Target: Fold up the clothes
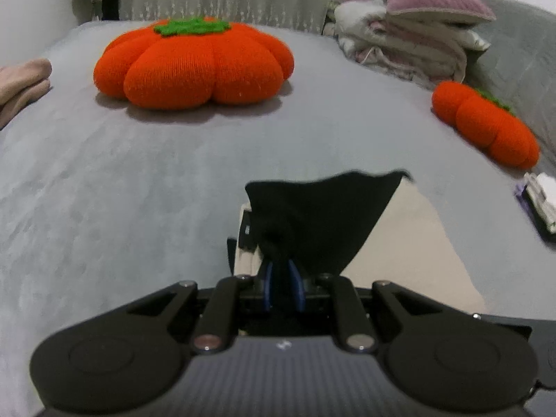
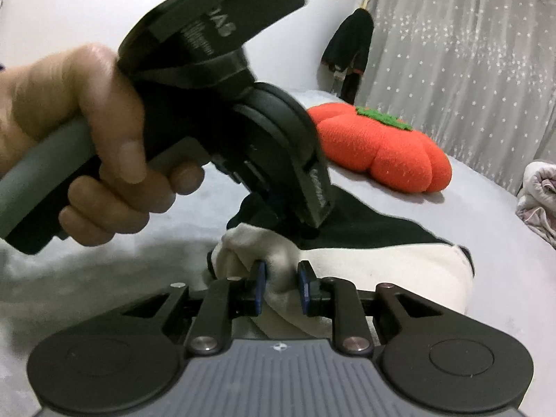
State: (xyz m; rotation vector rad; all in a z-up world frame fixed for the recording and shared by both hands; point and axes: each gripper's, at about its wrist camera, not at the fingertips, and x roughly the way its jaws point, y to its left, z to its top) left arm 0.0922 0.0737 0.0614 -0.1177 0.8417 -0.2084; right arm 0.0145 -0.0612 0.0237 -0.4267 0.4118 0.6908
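Both wrist views sit low and close over the bed, sharing the pumpkin cushion.

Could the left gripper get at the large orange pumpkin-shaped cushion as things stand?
Probably not yet. The left gripper is shut on the black and cream garment. The grey bedcover between it and the large orange pumpkin-shaped cushion looks bare, so only the occupied grip hinders.

Left gripper pinching black cloth over a grey bed

Its blue fingers sit close together on the black-and-cream garment; beyond lie a large pumpkin cushion, a smaller one at right, and a heap of bedding.
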